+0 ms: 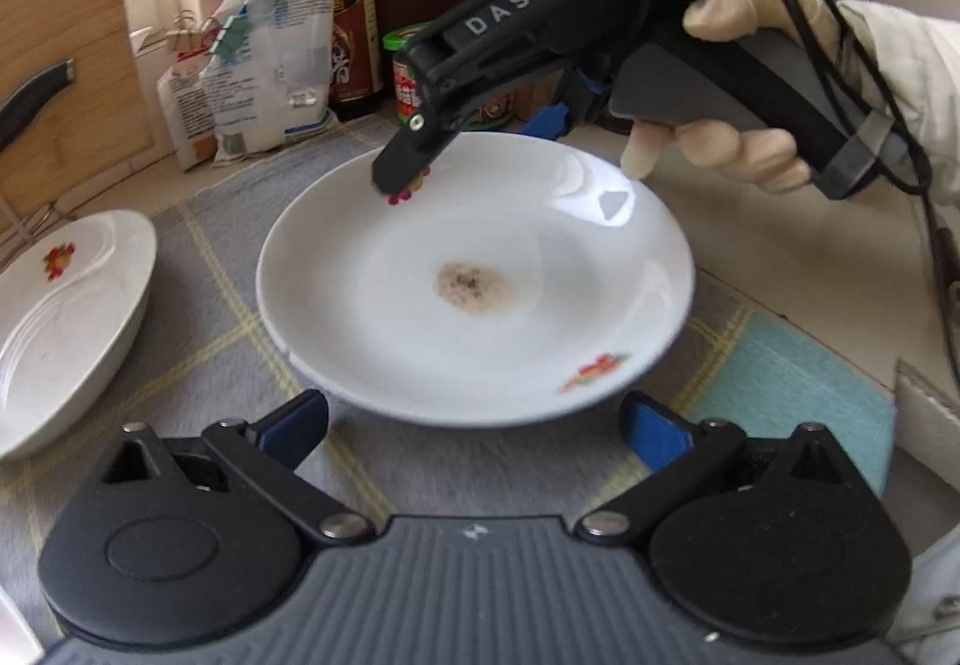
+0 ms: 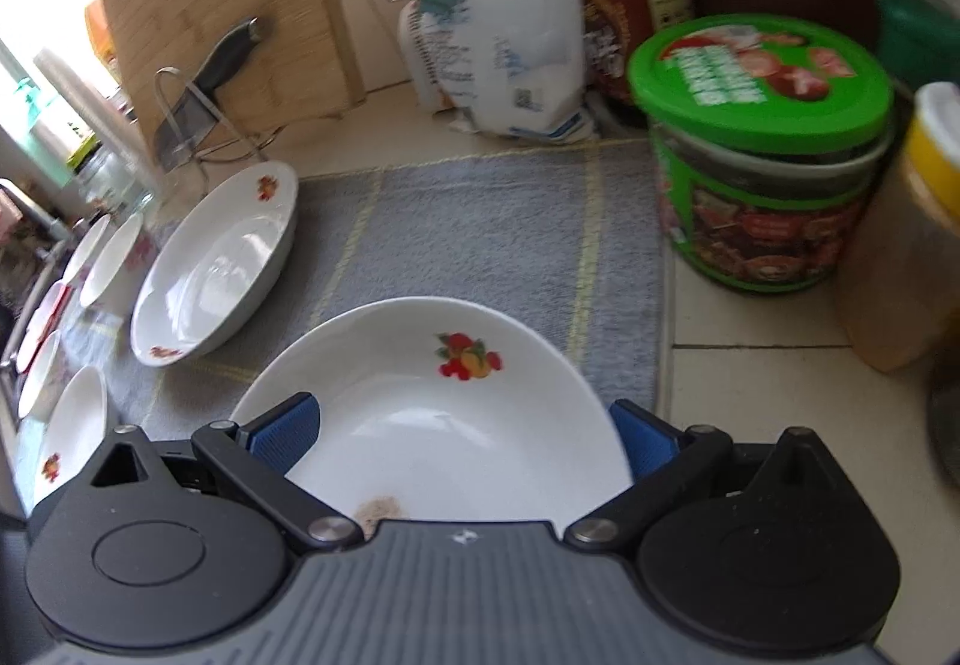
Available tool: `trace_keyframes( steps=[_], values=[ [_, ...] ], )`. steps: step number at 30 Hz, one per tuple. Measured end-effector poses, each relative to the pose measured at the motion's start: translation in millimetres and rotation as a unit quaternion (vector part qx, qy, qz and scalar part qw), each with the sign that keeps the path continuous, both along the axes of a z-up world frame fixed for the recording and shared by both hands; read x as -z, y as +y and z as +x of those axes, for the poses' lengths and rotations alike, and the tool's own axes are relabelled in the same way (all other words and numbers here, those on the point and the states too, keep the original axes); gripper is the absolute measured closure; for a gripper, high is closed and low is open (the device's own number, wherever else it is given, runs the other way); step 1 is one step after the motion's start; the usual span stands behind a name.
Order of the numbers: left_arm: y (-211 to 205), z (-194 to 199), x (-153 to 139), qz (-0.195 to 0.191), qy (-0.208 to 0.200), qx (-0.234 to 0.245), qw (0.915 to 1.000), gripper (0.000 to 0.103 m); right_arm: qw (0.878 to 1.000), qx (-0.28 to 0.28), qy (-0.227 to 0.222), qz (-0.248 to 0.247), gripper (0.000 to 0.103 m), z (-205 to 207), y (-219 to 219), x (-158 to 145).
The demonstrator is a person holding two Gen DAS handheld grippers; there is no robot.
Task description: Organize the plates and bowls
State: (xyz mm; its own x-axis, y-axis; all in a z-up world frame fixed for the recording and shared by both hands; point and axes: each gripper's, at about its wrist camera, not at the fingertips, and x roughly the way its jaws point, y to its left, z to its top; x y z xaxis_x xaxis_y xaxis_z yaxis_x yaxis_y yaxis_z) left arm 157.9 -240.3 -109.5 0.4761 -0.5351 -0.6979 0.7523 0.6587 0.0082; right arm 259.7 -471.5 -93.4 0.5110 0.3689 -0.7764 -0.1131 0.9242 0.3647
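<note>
**Lifting a stained plate by its far rim**

Hovering nearest the left-wrist camera, the left claw (image 1: 474,428) has its blue pads spread wide and grips nothing; the near edge of the stained plate (image 1: 480,281) sits just ahead of it. This white plate, printed with small fruit motifs and marked by a brownish stain at its centre, appears slightly raised above the grey checked mat (image 1: 228,305), though blur makes that uncertain.

On the plate's far rim, the right claw (image 1: 399,182) reaches down from a gloved hand (image 1: 738,149). It seems to pinch the rim, but neither view shows the closure plainly. In the right-wrist view its blue pads (image 2: 282,434) stand either side of the plate, wide apart.

Further left on the mat rests a second, deeper dish (image 1: 66,329), and beyond that several more plates (image 2: 111,257) are lined up near the tabletop edge. At the back stand a green-lidded jar (image 2: 762,149), a white bag (image 2: 504,23), bottles and a wooden board.

By judgement, the step in hand is carrying the stained plate toward the others. Next, the move calls for level travel leftward and a gentle set-down on the deeper dish.
</note>
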Motion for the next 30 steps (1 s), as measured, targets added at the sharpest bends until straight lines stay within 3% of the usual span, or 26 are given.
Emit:
trace_keyframes(
  steps=[9, 15, 21, 30],
  values=[
    [33, -24, -32, -0.028, -0.018, -0.038, 0.9987, 0.001, 0.998, 0.041, -0.049, -0.026, 0.000, -28, 13, -35],
    [59, -37, -53, -0.038, -0.033, -0.072, 0.9961, 0.001, 0.993, 0.037, -0.090, -0.064, 0.000, -44, 50, -54],
    [102, -54, -60, -0.052, -0.043, -0.088, 0.9938, 0.001, 0.994, 0.027, -0.087, -0.064, 0.000, -60, 97, -56],
    [184, -90, -64, -0.043, -0.063, -0.117, 0.9902, 0.001, 0.996, 0.017, -0.073, -0.054, 0.000, -85, 181, -57]
  ],
)
